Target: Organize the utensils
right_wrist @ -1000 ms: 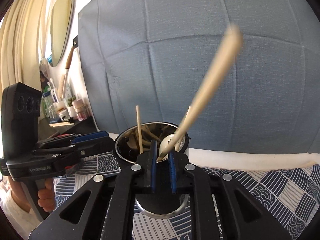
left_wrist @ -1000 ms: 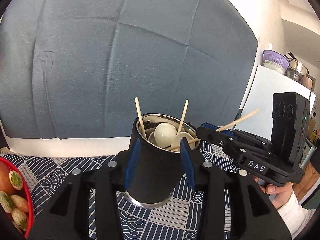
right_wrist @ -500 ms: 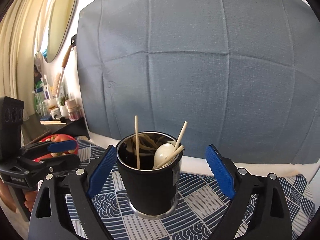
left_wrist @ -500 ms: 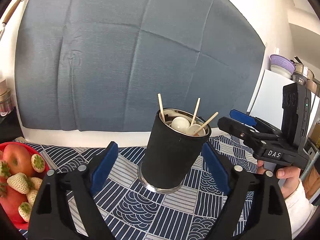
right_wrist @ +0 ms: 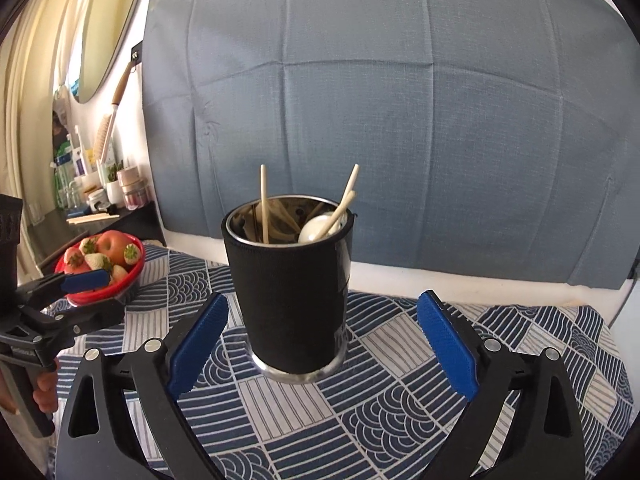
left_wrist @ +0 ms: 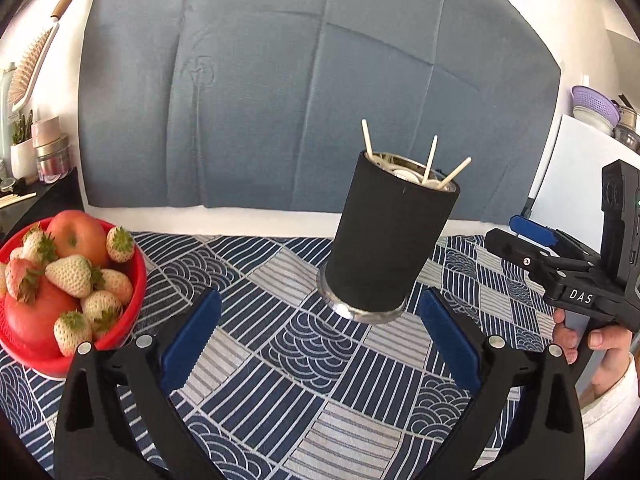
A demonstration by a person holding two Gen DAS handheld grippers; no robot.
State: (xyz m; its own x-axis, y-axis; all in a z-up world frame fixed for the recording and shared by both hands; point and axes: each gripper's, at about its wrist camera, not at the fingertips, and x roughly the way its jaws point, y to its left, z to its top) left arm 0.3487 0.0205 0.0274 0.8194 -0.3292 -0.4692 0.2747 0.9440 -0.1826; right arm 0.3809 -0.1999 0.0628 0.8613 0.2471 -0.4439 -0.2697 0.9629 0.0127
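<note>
Both grippers now backed off from utensil cup [right_wrist: 290, 292] versus one second ago: left gripper [left_wrist: 318, 344] released cup wall, right gripper [right_wrist: 322, 346] released chopstick, now resting inside cup. Left gripper jaws spread wide, nothing held. Right gripper jaws spread wide, nothing held. Cup upright on patterned tablecloth [right_wrist: 400, 396], frame centre in right view, right of centre in left view. Chopsticks [right_wrist: 264, 204] and white spoon [right_wrist: 318, 229] protrude above rim. Red fruit bowl [left_wrist: 64, 292] at left edge, well apart from cup.
</note>
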